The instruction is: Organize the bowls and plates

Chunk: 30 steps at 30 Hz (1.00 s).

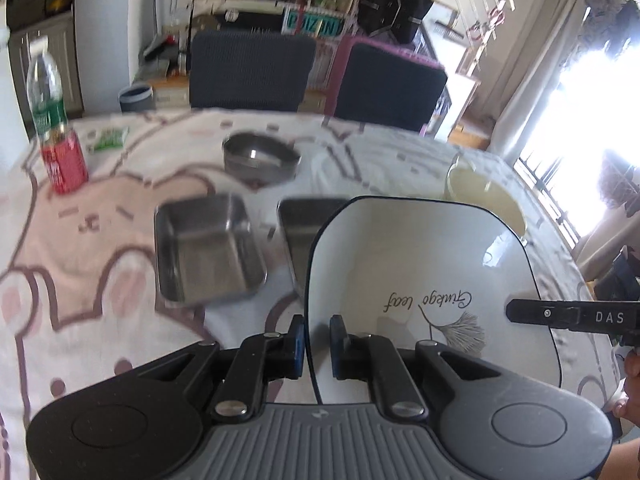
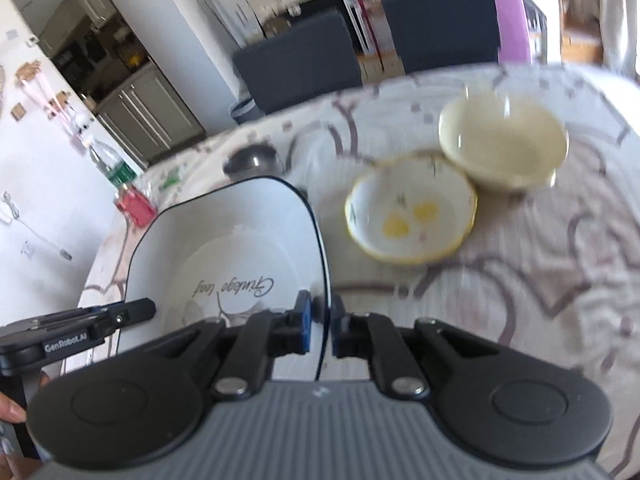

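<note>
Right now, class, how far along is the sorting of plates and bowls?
Nothing looks stacked yet. In hand: both the left gripper and right gripper clamp opposite rims of the white square plate. Left: two steel trays, the steel bowl, cream bowl and yellow-rimmed bowl sit separately.

Two trays [image 1: 208, 248] side by side before a bowl [image 1: 261, 158].
</note>
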Each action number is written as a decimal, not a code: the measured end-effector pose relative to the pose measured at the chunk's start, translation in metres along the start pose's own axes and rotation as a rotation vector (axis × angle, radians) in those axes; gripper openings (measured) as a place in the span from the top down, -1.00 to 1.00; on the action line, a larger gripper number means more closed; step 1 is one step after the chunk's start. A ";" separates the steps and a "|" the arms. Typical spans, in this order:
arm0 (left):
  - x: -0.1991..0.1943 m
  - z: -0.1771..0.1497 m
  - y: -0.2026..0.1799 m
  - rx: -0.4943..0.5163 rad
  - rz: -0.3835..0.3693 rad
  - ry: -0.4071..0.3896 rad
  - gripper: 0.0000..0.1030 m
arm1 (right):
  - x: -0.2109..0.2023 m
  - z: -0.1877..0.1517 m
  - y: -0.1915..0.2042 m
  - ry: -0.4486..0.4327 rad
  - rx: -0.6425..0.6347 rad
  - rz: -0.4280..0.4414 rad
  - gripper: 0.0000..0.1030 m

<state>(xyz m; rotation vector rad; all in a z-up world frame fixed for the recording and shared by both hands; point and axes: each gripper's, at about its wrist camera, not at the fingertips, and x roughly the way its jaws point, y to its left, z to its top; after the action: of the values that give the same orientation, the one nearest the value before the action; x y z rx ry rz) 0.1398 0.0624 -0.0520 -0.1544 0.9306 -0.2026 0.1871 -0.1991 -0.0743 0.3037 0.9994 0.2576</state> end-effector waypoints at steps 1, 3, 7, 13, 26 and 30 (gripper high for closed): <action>0.004 -0.002 0.002 0.001 -0.001 0.015 0.74 | 0.004 -0.004 -0.001 0.023 0.005 -0.004 0.78; 0.011 -0.008 0.007 -0.005 -0.004 0.042 0.74 | 0.010 -0.011 0.003 0.037 -0.021 -0.019 0.78; 0.022 -0.021 0.015 -0.019 -0.006 0.106 0.74 | 0.022 -0.027 0.006 0.092 -0.048 -0.047 0.77; 0.037 -0.037 0.021 -0.029 0.004 0.189 0.73 | 0.043 -0.044 0.010 0.195 -0.039 -0.075 0.75; 0.065 -0.051 0.026 -0.030 0.016 0.299 0.67 | 0.075 -0.055 0.021 0.265 -0.098 -0.135 0.75; 0.069 -0.049 0.028 -0.021 0.032 0.303 0.66 | 0.084 -0.055 0.024 0.281 -0.111 -0.138 0.75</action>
<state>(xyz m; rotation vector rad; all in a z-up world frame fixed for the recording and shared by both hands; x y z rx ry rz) 0.1433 0.0709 -0.1409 -0.1305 1.2361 -0.1899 0.1818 -0.1406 -0.1592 0.0971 1.2728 0.2326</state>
